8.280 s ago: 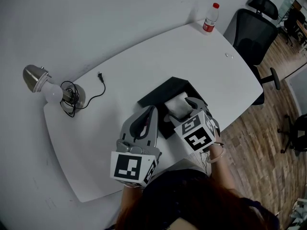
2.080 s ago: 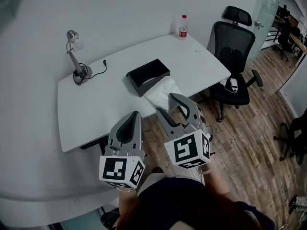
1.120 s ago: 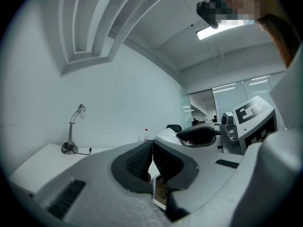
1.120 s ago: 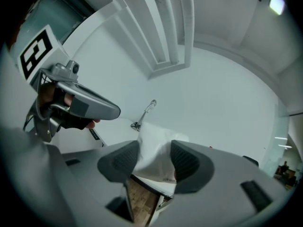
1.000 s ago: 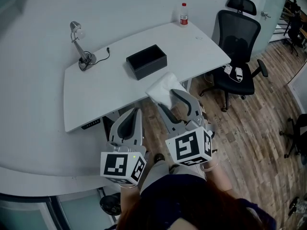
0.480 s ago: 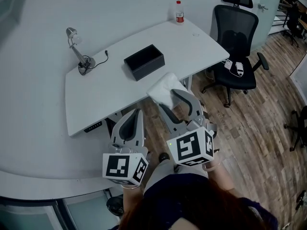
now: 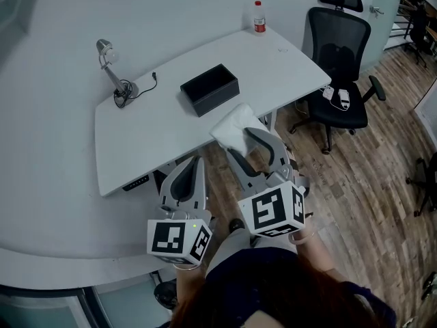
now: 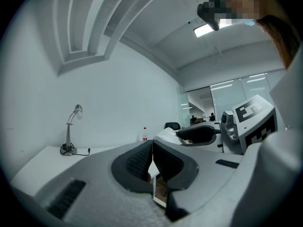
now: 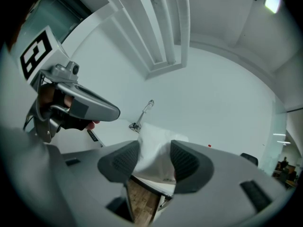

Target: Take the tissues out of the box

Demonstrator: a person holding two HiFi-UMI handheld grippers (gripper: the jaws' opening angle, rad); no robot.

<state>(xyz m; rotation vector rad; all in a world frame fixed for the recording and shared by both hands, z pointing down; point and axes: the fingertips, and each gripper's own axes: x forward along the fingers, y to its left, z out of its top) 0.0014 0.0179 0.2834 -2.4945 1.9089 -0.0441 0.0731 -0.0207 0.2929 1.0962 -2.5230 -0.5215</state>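
Observation:
The black tissue box [image 7: 209, 88] stands open on the white table [image 7: 157, 132], nothing showing above its rim. A white wad of tissues [image 7: 234, 126] hangs out past the table's front edge, over the floor, with my right gripper [image 7: 241, 142] shut on it. In the right gripper view the tissues [image 9: 154, 148] fill the gap between both pads of the right gripper [image 9: 155, 159]. My left gripper [image 7: 190, 165] is held beside it on the left, shut and empty. In the left gripper view its pads [image 8: 142, 159] meet with nothing between them.
A desk lamp [image 7: 110, 65] with its cable stands at the table's far left. A water bottle [image 7: 259, 17] is at the far right corner. A black office chair [image 7: 339, 46] stands to the right of the table. Wooden floor [image 7: 355, 183] lies below the grippers.
Since the earliest frame the tissues have come out of the box and both grippers have drawn back from the table. Over the last second neither gripper has moved.

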